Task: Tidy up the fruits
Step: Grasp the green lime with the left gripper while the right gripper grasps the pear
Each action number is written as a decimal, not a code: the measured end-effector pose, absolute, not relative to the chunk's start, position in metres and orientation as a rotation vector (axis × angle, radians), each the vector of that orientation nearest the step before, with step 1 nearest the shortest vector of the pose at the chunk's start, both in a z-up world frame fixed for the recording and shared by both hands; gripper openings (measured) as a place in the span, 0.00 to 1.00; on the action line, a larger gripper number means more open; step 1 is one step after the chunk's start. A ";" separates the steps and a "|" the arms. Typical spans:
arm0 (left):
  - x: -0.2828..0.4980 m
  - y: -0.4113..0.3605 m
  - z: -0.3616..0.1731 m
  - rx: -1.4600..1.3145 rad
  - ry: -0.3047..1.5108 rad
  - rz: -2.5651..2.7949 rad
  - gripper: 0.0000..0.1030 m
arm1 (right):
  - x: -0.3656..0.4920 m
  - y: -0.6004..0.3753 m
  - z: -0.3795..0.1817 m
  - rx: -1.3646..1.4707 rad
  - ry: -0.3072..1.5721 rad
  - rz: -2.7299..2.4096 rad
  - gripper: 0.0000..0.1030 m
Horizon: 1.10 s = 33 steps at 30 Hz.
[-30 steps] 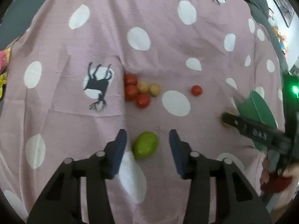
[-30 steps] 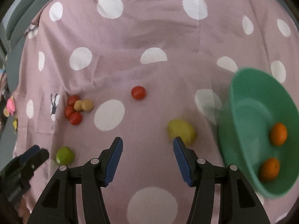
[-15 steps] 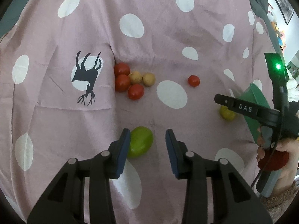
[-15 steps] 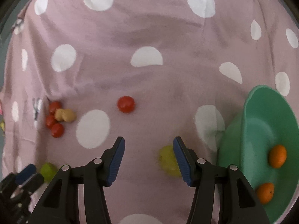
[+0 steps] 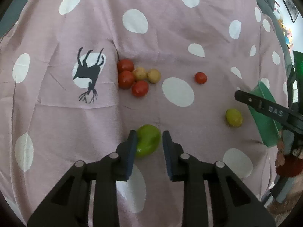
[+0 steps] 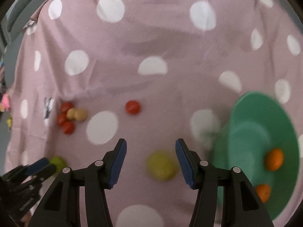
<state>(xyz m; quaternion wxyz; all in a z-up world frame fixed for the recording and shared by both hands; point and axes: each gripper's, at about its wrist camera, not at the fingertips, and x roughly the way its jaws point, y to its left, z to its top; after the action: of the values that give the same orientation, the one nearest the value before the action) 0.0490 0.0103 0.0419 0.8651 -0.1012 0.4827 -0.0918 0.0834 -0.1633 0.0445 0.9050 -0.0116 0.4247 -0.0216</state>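
A green fruit [image 5: 148, 141] lies on the pink spotted cloth between the fingers of my left gripper [image 5: 147, 134]. Its jaws are closing, and both pads sit against the fruit's sides. A yellow-green fruit [image 6: 162, 165] lies on the cloth between the fingers of my right gripper [image 6: 150, 143], nearer the right finger. That gripper is open and its pads stand off the fruit. The green bowl [image 6: 246, 132] at the right holds two oranges [image 6: 273, 158]. The left wrist view shows the yellow-green fruit [image 5: 233, 117] beside the bowl [image 5: 265, 121].
Three red tomatoes and two small tan fruits cluster [image 5: 136, 75] further up the cloth, with a lone red tomato [image 5: 200, 78] to their right. A person's hand [image 5: 287, 162] holds the right gripper at the right edge. The cloth [image 5: 170, 37] covers the whole surface.
My left gripper's jaws have narrowed onto the green fruit. The right gripper has come over the yellow-green fruit, which now lies between its fingers instead of ahead of them.
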 end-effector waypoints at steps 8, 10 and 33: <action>0.052 0.010 0.036 -0.213 1.030 -0.181 0.24 | 0.089 -0.151 0.030 -0.044 0.944 -0.004 0.55; 0.052 0.010 0.035 -0.219 1.032 -0.179 0.24 | 0.089 -0.151 0.027 -0.023 0.952 0.003 0.55; 0.052 0.008 0.036 -0.214 1.028 -0.187 0.23 | 0.073 -0.140 -0.003 0.032 1.029 0.092 0.35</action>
<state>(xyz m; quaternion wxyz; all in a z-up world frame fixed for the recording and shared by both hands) 0.0515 0.0078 0.0356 0.8610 -0.1020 0.4902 -0.0892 0.0726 -0.1401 -0.0032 0.8694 0.0154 0.4918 0.0441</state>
